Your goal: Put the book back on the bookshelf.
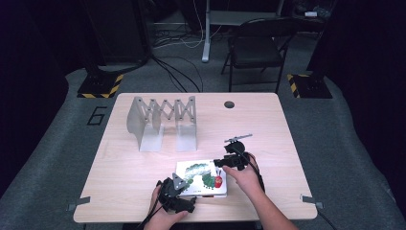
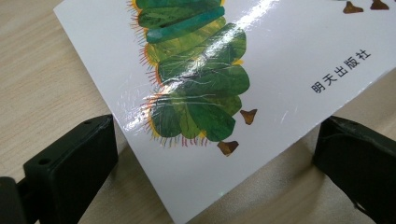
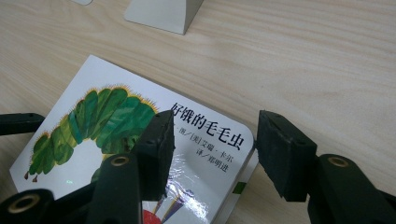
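A pale wooden worktop carries a grey metal expanding book rack, standing upright well beyond both grippers toward the far edge. Nearer the person lies a white board book with a green caterpillar on its cover, flat on the worktop, between the two grippers. The left gripper sits at the book's near left corner; in the left gripper view its jaws stand wide apart, released, one on each side of that corner, with the cover lying between them and neither pad pressing on it. The right gripper is at the book's far right corner; in the right gripper view its jaws are parted and unclenched, one jaw over the cover beside the printed title, the other off the book's edge above bare wood, gripping nothing. The rack's foot shows ahead of this gripper.
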Demonstrator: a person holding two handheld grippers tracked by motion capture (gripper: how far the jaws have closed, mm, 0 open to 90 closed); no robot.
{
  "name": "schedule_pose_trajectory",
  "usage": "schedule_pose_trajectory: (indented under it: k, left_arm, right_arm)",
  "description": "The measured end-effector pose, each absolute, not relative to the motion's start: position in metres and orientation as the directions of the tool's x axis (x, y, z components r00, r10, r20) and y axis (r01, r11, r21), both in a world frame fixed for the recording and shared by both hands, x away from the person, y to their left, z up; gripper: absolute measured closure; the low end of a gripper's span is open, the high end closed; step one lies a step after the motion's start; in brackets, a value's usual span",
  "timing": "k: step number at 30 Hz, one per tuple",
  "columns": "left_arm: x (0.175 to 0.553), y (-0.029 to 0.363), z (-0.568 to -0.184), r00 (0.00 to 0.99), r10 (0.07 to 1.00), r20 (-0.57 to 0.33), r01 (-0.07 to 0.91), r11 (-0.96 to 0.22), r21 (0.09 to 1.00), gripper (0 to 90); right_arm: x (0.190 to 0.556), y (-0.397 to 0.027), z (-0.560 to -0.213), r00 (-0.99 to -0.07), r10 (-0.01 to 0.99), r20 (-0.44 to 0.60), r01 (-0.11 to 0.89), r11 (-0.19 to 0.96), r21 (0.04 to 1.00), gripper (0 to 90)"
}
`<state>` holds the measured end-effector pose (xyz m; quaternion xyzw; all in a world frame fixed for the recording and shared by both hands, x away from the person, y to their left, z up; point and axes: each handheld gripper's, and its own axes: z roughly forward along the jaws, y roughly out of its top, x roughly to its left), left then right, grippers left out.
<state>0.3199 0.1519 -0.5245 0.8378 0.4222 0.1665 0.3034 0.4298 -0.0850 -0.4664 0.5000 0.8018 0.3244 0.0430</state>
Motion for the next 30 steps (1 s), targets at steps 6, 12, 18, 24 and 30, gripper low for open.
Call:
schedule_pose_trajectory:
  k: [6,12,18,24,30]
  left_arm:
    - [0.320,0.152,-0.524,0.586,0.810,0.023,0.609,-0.459,0.647,0.0]
    - [0.320,0.152,-0.524,0.582,0.813,0.021,0.613,-0.455,0.646,0.0]
    - [0.320,0.152,-0.524,0.575,0.818,0.017,0.619,-0.448,0.646,0.0]
    - [0.320,0.152,-0.525,0.555,0.831,0.021,0.623,-0.433,0.651,0.0]
    - [0.321,0.153,-0.525,0.537,0.843,0.019,0.628,-0.415,0.659,0.0]
  right_arm:
    - [0.430,-0.082,-0.465,-0.507,0.832,0.226,0.768,0.317,0.556,46.8]
    - [0.431,-0.080,-0.460,-0.499,0.833,0.240,0.777,0.307,0.549,46.8]
    - [0.430,-0.073,-0.451,-0.494,0.843,0.214,0.774,0.315,0.549,46.8]
    - [0.428,-0.068,-0.445,-0.500,0.845,0.188,0.765,0.330,0.553,46.9]
    - [0.427,-0.066,-0.444,-0.513,0.838,0.184,0.760,0.344,0.551,47.2]
